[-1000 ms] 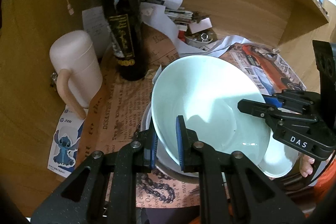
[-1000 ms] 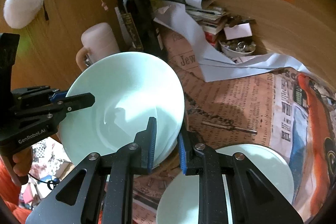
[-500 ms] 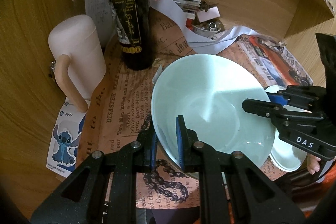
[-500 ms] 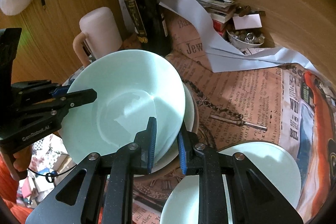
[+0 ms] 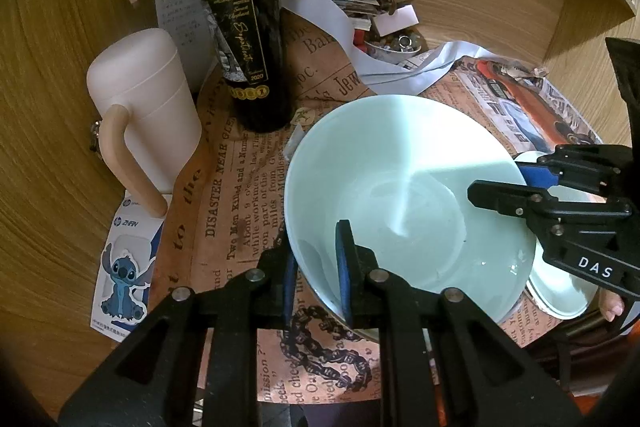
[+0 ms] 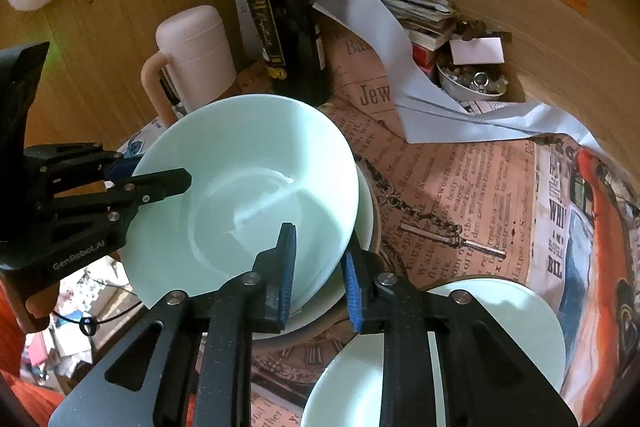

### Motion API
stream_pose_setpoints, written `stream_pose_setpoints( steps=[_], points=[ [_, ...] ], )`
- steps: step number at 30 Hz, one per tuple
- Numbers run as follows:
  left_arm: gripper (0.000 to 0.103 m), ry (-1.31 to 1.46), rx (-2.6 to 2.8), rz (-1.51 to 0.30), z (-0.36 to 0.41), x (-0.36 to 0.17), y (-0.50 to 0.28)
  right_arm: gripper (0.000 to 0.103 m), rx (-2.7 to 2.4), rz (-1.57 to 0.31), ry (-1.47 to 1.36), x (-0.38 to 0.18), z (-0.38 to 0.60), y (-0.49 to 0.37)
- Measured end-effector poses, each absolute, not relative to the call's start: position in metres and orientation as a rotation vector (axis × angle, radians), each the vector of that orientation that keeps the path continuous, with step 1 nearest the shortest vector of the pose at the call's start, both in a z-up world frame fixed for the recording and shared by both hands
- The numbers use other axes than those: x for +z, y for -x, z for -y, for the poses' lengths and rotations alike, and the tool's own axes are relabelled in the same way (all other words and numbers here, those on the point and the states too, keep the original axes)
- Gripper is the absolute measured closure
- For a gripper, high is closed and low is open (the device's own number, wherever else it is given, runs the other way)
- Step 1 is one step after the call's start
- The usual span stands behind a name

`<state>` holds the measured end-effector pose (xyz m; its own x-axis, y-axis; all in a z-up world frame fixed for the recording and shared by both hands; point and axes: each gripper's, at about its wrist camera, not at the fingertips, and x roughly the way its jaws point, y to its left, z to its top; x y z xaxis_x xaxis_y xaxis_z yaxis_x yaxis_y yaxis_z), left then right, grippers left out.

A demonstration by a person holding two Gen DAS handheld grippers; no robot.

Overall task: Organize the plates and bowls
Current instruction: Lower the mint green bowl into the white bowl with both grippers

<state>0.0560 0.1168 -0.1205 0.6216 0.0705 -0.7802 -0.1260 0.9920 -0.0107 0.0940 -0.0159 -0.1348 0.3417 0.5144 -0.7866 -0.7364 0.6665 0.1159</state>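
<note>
A pale green bowl is held by its rim from both sides. My left gripper is shut on its near-left rim, and my right gripper is shut on the opposite rim. The right gripper also shows in the left wrist view; the left gripper shows in the right wrist view. The bowl sits low over a stack of pale plates; whether it touches them I cannot tell. A separate pale green plate lies to the right.
A dark wine bottle and a pink lidded mug stand behind-left of the bowl. Papers, books and a small dish of metal bits crowd the back. Newspaper covers the wooden desk.
Both grippers have lowered the bowl towards the stack of plates and levelled it. Both have kept their hold on its rim.
</note>
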Motion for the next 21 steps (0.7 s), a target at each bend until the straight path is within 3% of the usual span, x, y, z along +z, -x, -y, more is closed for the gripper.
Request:
stream_pose_setpoints(
  steps=[7, 10, 12, 14, 21],
  points=[
    [0.079, 0.065, 0.116, -0.898, -0.117, -0.122, -0.057, 0.073, 0.814, -0.859, 0.338, -0.13, 0.014, -0.087],
    [0.078, 0.065, 0.112, -0.892, -0.116, -0.119, -0.057, 0.061, 0.804, -0.844, 0.337, -0.127, 0.016, -0.088],
    [0.073, 0.065, 0.103, -0.877, -0.114, -0.115, -0.055, 0.058, 0.795, -0.819, 0.332, -0.124, 0.02, -0.088],
    [0.06, 0.06, 0.1, -0.85, -0.113, -0.11, -0.052, 0.055, 0.798, -0.81, 0.325, -0.121, 0.021, -0.088],
    [0.038, 0.062, 0.098, -0.773, -0.11, -0.093, -0.04, 0.048, 0.792, -0.807, 0.295, -0.119, 0.03, -0.091]
  ],
)
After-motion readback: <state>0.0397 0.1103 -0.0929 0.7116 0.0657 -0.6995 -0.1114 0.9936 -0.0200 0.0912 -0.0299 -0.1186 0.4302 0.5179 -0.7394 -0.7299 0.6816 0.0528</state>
